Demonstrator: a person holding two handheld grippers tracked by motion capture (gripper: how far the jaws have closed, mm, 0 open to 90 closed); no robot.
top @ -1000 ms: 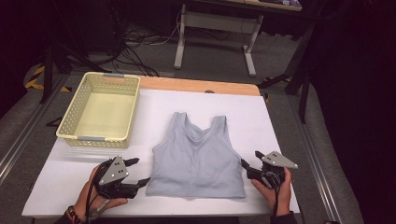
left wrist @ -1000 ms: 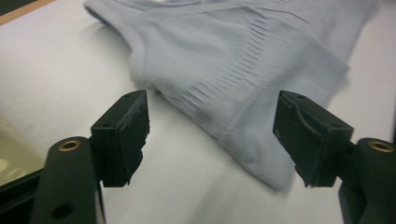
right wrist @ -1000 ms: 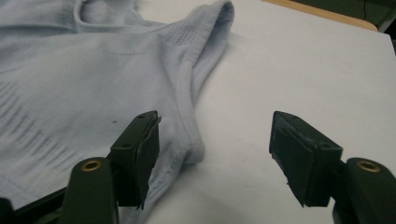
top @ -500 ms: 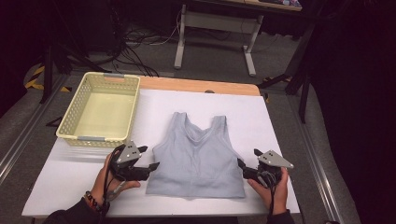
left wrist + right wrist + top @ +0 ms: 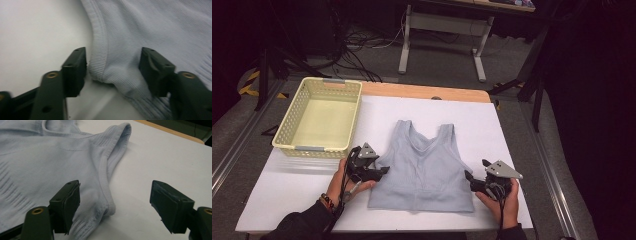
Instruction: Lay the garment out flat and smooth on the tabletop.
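Closing in, the left gripper (image 5: 112,66) is straddling the tank top (image 5: 422,167) armhole edge, unpinched; right gripper (image 5: 115,202) gaping alongside.

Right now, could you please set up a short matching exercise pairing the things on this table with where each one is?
Things:
1. basket
2. top
3. left gripper
4. right gripper

Places:
A. at the top's right underarm corner, jaws apart
B. flat in the middle of the table
C. far left of the table
D. jaws astride the top's left underarm corner

Pairs: 1-C, 2-B, 3-D, 4-A
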